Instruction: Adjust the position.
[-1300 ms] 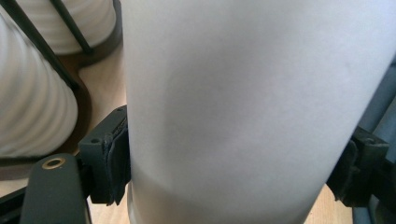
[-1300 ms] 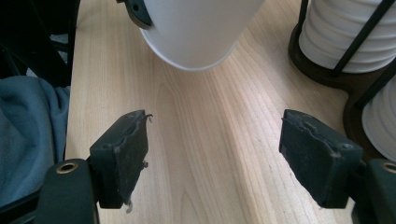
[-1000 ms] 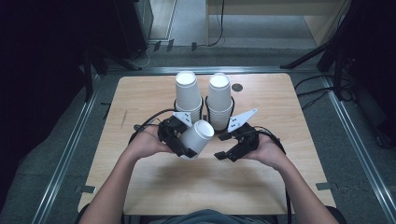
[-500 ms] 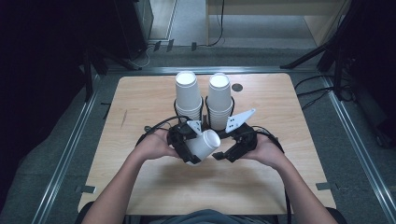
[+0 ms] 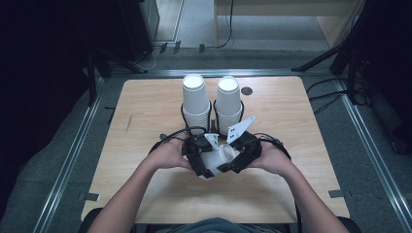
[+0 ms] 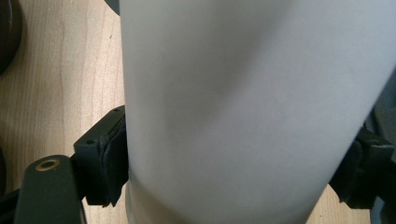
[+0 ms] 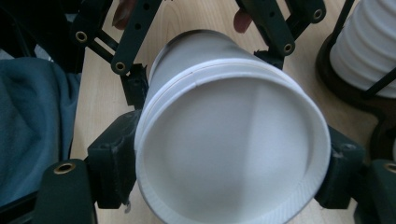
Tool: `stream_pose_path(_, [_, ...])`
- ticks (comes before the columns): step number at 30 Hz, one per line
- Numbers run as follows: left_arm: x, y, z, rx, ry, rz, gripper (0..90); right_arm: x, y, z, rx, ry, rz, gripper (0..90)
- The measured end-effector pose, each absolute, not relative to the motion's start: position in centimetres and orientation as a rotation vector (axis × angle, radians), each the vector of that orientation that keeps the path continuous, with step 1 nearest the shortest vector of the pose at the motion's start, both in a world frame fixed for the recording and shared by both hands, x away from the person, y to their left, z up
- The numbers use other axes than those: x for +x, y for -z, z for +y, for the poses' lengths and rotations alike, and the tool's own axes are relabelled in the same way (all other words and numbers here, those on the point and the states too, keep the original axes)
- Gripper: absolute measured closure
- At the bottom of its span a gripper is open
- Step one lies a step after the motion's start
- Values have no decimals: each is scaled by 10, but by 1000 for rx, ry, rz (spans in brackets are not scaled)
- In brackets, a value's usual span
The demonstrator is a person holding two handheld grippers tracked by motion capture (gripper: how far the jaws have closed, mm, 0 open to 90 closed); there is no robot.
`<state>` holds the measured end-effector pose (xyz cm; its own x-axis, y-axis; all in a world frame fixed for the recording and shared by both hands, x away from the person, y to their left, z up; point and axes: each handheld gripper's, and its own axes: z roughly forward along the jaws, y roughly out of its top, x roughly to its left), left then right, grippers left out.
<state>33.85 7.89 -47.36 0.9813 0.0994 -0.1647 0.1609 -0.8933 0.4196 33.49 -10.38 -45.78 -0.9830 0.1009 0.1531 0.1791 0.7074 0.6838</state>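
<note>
Cup (image 5: 217, 160) clamped sideways by both grippers, its base hidden between hands.

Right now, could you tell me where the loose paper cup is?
In the high view, the paper cup is held sideways between the left gripper and right gripper, just before the two cup stacks.

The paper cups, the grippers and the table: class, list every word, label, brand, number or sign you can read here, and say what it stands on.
None can be read.
The held white cup: plain inside and out, no print.
The two cup stacks: plain white.
The left gripper and right gripper: black, no legible marking.
The grey plate: small dots, no lettering.
The wooden table: bare grain.
</note>
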Motion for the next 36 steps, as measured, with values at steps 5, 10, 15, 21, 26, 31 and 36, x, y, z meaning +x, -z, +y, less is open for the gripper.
stream_pose_path(5, [341, 471, 82, 2577, 203, 281, 13, 336, 454, -108, -246, 1161, -2811, 238])
stream_pose_path(10, [340, 470, 85, 2529, 163, 283, 0, 337, 450, -116, -268, 1202, -2785, 237])
stream_pose_path(15, [341, 466, 92, 2464, 147, 308, 0, 338, 447, -121, -282, 1244, -2784, 238])
stream_pose_path(21, [344, 459, 108, 2313, 158, 343, 0, 338, 443, -126, -312, 1303, -2757, 237])
stream_pose_path(26, [344, 459, 116, 2250, 182, 364, 0, 337, 442, -127, -329, 1328, -2747, 238])
stream_pose_path(31, [344, 464, 118, 2221, 195, 365, 0, 337, 437, -130, -339, 1377, -2717, 238])
stream_pose_path(36, [344, 467, 118, 2208, 216, 368, 0, 337, 431, -134, -339, 1432, -2687, 238])
